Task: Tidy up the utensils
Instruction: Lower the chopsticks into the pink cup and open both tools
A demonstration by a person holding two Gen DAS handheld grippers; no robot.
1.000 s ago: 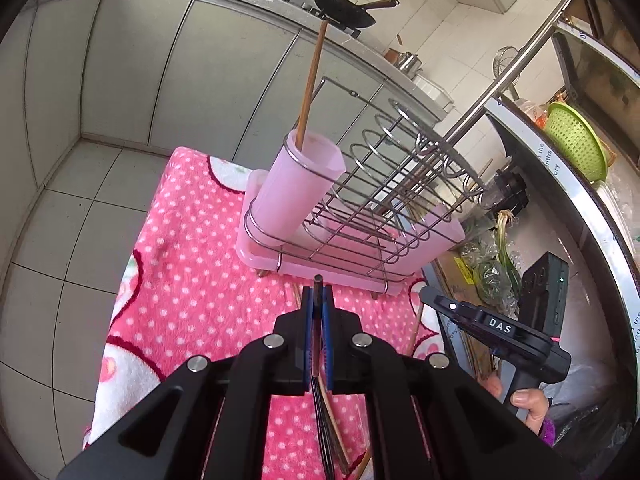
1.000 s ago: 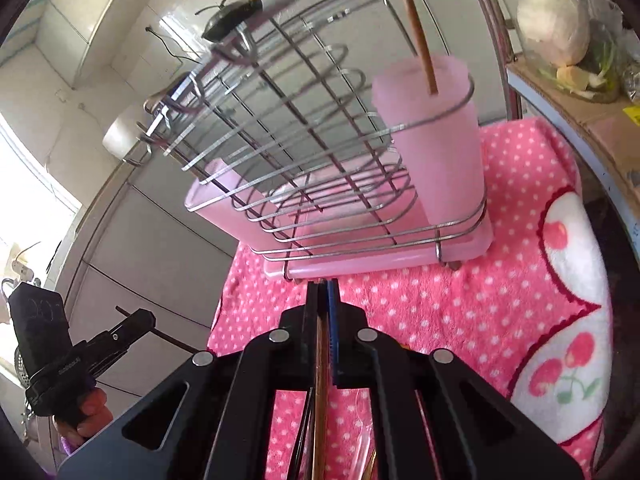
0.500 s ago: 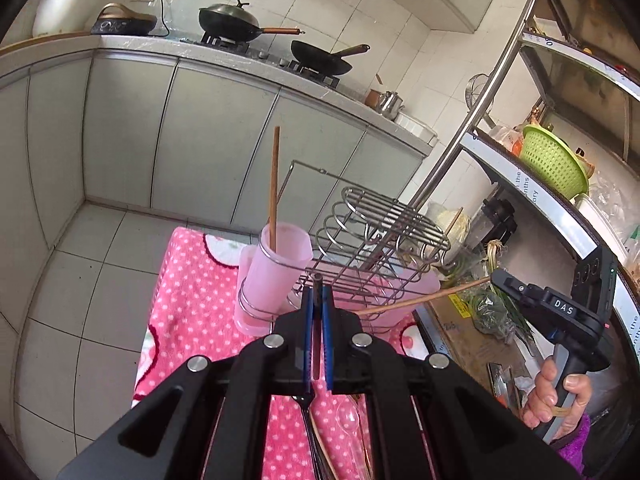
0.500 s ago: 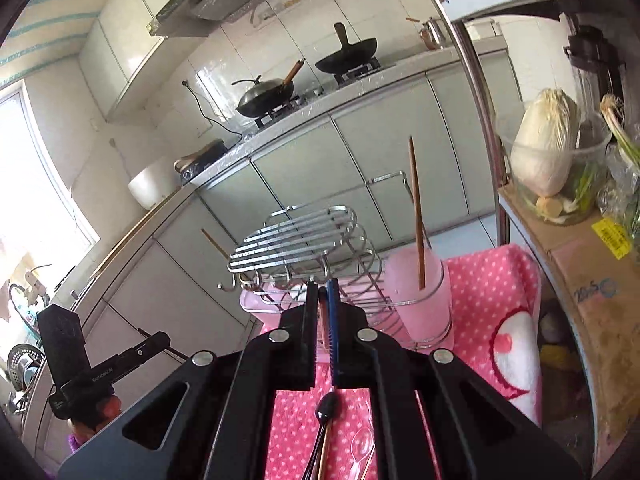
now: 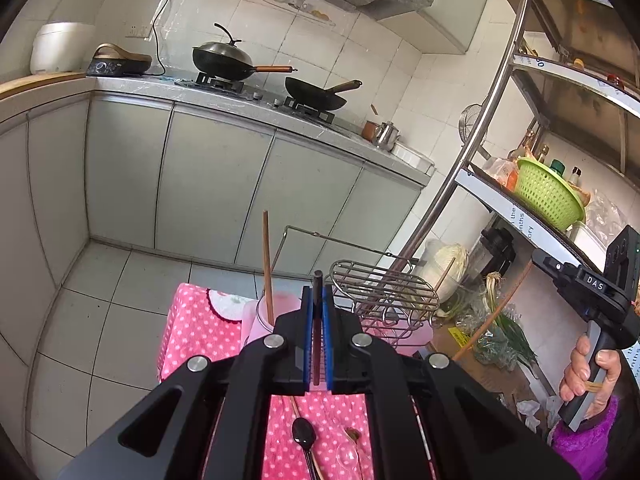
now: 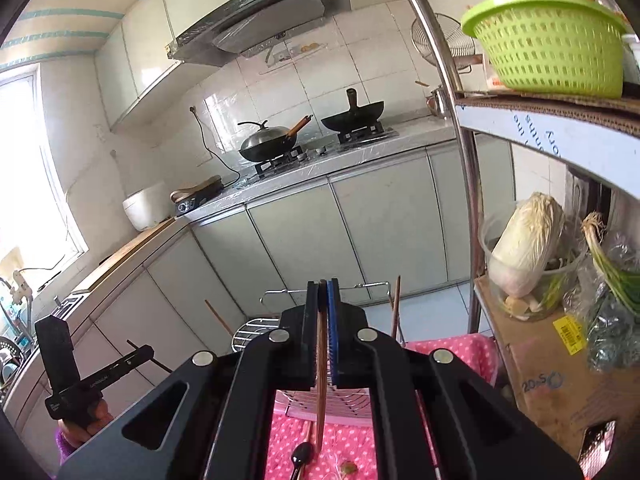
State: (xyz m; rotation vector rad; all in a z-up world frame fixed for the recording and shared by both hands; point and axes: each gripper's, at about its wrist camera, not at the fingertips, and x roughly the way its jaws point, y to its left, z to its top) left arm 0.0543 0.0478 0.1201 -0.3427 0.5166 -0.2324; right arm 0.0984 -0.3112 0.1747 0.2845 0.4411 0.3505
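Currently mid-transfer: both grippers clamped on one utensil each, lifted clear above the pink cloth. Left gripper jaws narrow, pinching a dark stick, prob a chopstick. Right gripper also narrow, holding a brown wooden chopstick running back toward the camera. Target looks like the pink cup at the end of the wire rack; one wooden chopstick already stands in it. A black spoon plus other bits sit loose on the cloth.

Next, imo: tip each stick near vertical, line the tip up over the cup mouth, lower, release. Avoid knocking the standing one or the rack wires.
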